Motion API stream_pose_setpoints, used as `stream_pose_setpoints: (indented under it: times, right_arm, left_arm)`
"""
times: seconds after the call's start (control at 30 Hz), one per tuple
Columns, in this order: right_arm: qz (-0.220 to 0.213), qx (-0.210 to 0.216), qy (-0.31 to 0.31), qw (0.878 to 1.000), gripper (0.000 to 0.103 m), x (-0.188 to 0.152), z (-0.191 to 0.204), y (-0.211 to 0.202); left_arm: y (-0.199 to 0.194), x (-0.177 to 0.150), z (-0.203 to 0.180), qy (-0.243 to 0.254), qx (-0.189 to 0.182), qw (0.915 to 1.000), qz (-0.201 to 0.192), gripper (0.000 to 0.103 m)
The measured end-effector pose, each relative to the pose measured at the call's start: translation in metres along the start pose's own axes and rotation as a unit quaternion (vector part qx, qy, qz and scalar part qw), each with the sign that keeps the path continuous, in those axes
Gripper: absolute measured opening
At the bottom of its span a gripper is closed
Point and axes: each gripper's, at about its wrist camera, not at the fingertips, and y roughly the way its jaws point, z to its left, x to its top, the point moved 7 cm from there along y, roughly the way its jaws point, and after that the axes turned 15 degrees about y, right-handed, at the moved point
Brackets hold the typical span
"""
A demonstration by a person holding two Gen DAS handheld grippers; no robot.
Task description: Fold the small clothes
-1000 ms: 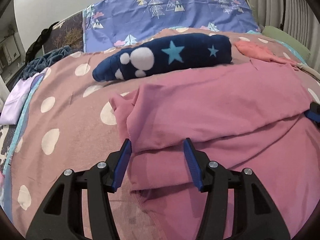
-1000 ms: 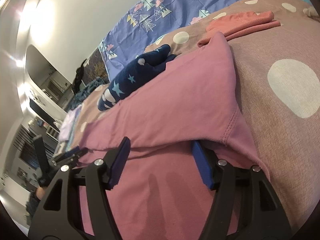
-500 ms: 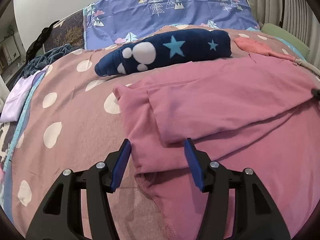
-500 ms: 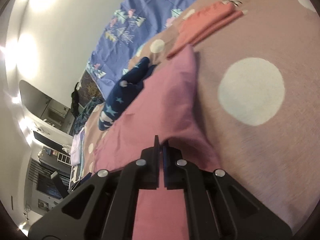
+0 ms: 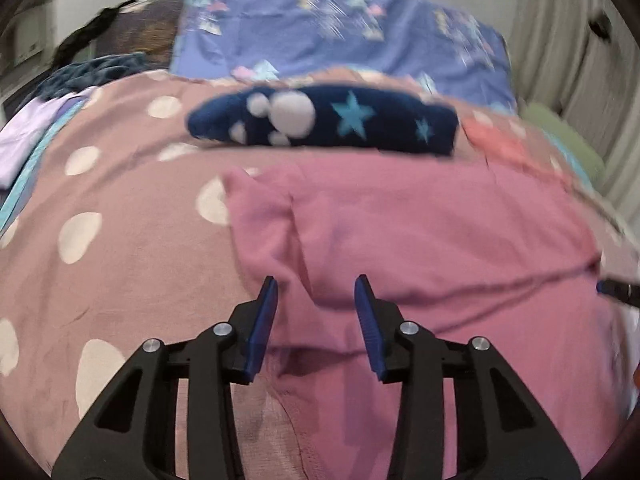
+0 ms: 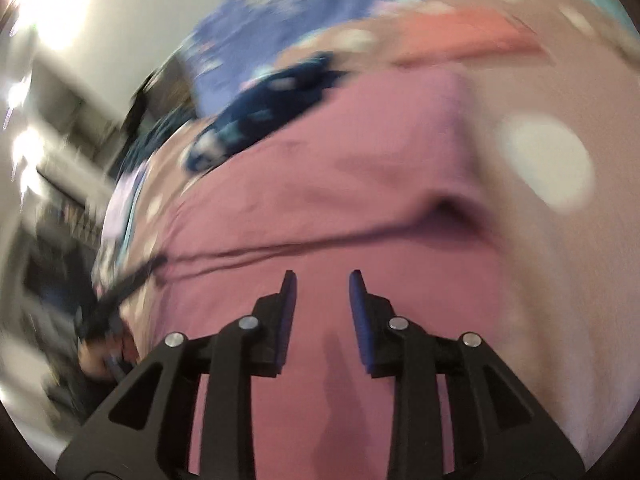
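My left tongs point(image 5: 316, 286): jaws part-way apart and closing, straddling the folded edge of the pink garment point(image 5: 420, 224); the blue pads stand clear of the cloth, so nothing is gripped.

My right tongs point(image 6: 319, 280): jaws narrowly apart and opening, hovering over the pink garment point(image 6: 320, 184); released, pads touching nothing that I can make out.

Pink garment: spread flat on the dotted bedcover point(image 5: 120, 240), directly ahead of and beneath both tongs, with a folded-over layer whose fold line crosses just beyond each set of tips.

Beyond the garment, from my left tongs: a navy star-print piece point(image 5: 332, 122) lying crosswise; a coral folded item point(image 5: 500, 144) to its right; a blue tree-print pillow point(image 5: 340, 28) at the far end; lilac cloth point(image 5: 24, 140) at the far left edge.

Obstructions: none between either tongs and the garment.

Hard to read: the right view is heavily motion-blurred; a dark object at its left edge cannot be identified. My right tongs' tip shows only as a sliver at the left view's right rim.
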Motion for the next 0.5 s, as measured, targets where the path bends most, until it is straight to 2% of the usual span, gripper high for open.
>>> stream_pose_setpoints:
  times: [0.07,0.13,0.2,0.3,0.37,0.5]
  right_arm:
    - [-0.009,0.013,-0.079,0.997,0.029,0.004,0.048,0.007]
    - [-0.013,0.02,-0.132,0.991,0.029,0.008,0.082,0.018]
    - [0.001,0.036,-0.178,0.983,0.029,0.009,0.121,0.036]
    - [0.045,0.062,-0.226,0.971,0.026,0.011,0.177,0.074]
    - [0.068,0.051,-0.251,0.964,0.026,0.009,0.206,0.105]
    - [0.104,0.019,-0.284,0.953,0.026,-0.002,0.243,0.162]
  left_arm:
    - [-0.007,0.004,-0.001,-0.031,-0.035,0.9986,-0.026,0.041]
    - [-0.009,0.004,-0.004,-0.035,-0.055,0.9972,-0.038,0.041]
    - [-0.003,-0.003,-0.004,-0.039,-0.071,0.996,-0.037,0.041]
    - [0.012,-0.015,0.005,-0.083,-0.102,0.9908,-0.034,0.041]
    - [0.022,-0.021,0.008,-0.099,-0.113,0.9884,-0.023,0.041]
    - [0.024,-0.019,0.008,-0.1,-0.122,0.9871,-0.028,0.041]
